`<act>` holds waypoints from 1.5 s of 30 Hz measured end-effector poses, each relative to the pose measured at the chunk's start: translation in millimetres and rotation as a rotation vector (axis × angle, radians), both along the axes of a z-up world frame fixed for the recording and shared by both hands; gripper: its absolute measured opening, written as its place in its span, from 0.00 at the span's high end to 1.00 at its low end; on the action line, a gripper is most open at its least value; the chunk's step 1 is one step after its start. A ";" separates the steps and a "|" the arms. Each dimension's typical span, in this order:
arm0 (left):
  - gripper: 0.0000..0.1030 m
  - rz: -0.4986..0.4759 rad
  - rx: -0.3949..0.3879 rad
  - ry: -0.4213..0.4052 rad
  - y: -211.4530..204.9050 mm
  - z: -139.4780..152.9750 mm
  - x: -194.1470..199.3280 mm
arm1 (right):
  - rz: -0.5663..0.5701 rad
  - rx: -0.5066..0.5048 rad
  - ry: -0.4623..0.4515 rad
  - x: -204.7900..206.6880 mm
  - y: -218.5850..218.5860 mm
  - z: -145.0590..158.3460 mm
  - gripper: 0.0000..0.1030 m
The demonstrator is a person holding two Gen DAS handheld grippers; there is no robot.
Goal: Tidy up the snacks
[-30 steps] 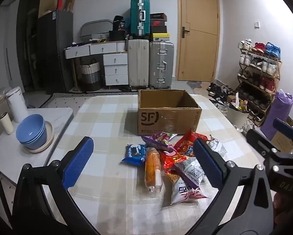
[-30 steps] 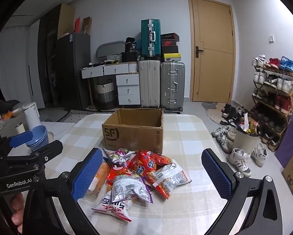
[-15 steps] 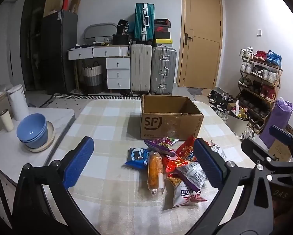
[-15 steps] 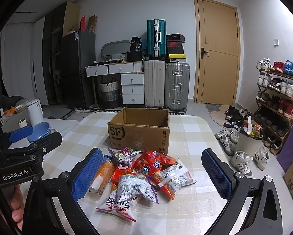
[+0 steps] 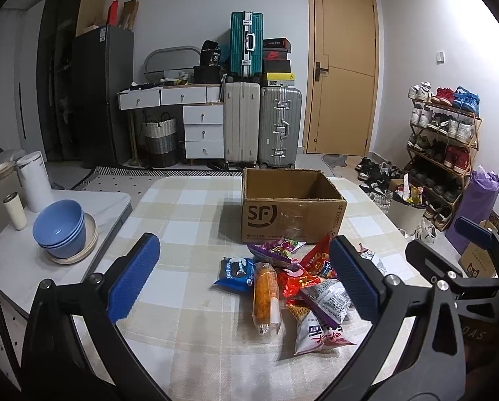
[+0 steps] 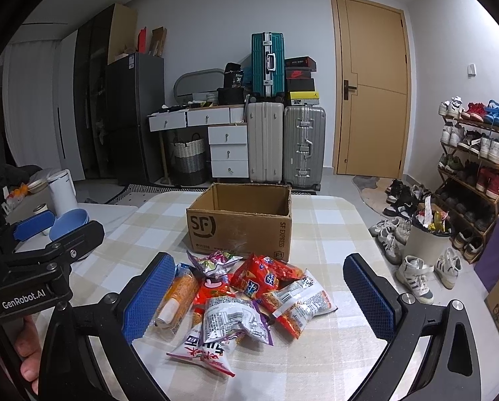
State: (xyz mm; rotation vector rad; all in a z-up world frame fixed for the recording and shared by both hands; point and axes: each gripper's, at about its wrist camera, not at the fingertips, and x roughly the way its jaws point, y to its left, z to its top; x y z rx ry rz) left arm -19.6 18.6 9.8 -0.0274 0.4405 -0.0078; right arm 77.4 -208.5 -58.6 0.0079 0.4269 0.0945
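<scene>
Left gripper (image 5: 246, 280) is held above the near edge of the checked table (image 5: 182, 207), fingers spread wide, nothing gripped; right gripper (image 6: 259, 297) is held likewise, fingers wide apart, nothing between the pads. Snack pile (image 6: 246, 297) is seen on the tablecloth just in front of the cardboard box (image 6: 239, 224); the box is marked SF, open at the top, and no contents can be made out inside from either view. In the left view the pile is framed between the fingers: a blue cookie pack (image 5: 236, 272) at the left edge, an orange tube-shaped pack (image 5: 266, 295) just beside it, red bags (image 5: 316, 264) and a grey-purple bag (image 5: 326, 300) overlapping to the right, a white-and-red bag (image 5: 316, 330) nearest the camera; a purple bag (image 5: 276, 249) is touching or nearly touching the box front. Neither gripper is in contact with any pack. Stacked blue bowls (image 5: 59, 229) are seen on a plate on the white side table (image 5: 15, 260), well apart from the snacks. Left gripper body is also visible at the left of the right view (image 6: 35, 230), fingers apart.
</scene>
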 end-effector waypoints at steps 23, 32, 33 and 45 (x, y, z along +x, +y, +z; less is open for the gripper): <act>0.01 0.015 0.012 -0.010 -0.5 4.6 -7.3 | 0.003 0.024 0.005 -1.5 -5.0 -2.2 0.00; 0.01 0.016 0.001 -0.011 -0.8 2.9 -8.1 | 0.008 0.029 0.016 -0.4 -6.0 -3.8 0.00; 0.01 0.017 0.000 -0.009 -0.5 2.2 -7.4 | 0.008 0.029 0.015 -0.4 -5.9 -3.7 0.00; 0.01 0.022 -0.016 0.048 11.4 -18.7 15.1 | 0.006 0.051 0.052 11.8 -12.5 -16.7 0.00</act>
